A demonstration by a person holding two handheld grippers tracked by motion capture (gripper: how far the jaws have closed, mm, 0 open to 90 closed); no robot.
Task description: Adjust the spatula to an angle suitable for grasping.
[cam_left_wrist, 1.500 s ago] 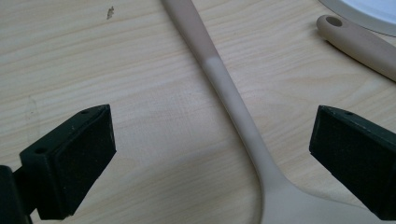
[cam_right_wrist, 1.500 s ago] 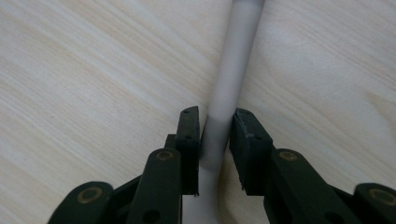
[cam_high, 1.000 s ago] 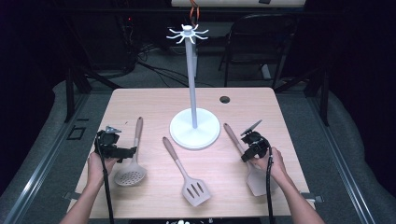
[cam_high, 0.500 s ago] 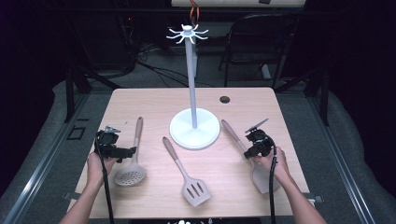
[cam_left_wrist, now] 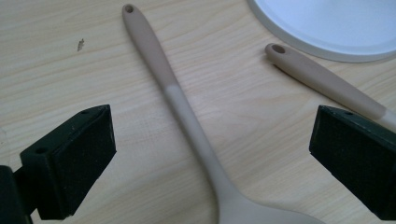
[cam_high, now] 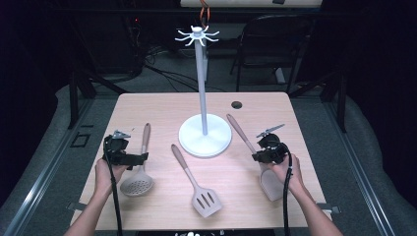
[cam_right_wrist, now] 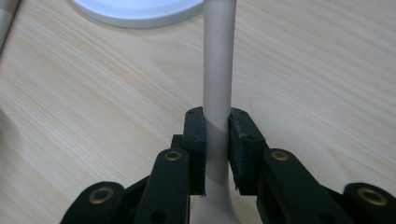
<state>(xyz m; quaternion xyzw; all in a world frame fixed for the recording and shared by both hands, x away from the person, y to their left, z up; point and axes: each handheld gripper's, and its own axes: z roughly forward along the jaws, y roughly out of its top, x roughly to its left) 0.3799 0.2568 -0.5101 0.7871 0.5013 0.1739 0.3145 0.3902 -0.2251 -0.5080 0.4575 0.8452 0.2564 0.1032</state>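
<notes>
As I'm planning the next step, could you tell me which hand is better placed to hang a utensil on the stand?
Right: the right gripper is clamped on the spatula's handle, while the left gripper is open above the skimmer.

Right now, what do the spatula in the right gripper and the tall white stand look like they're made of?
Spatula: probably silicone or soft plastic, matte beige with no grain or shine.
Stand: looks like painted metal or hard plastic, smooth white with a soft sheen on its round base; the look leaves it open.

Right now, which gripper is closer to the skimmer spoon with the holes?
Left. The left gripper hovers open over the skimmer handle; the right gripper is across the table, clamped on the solid spatula.
</notes>
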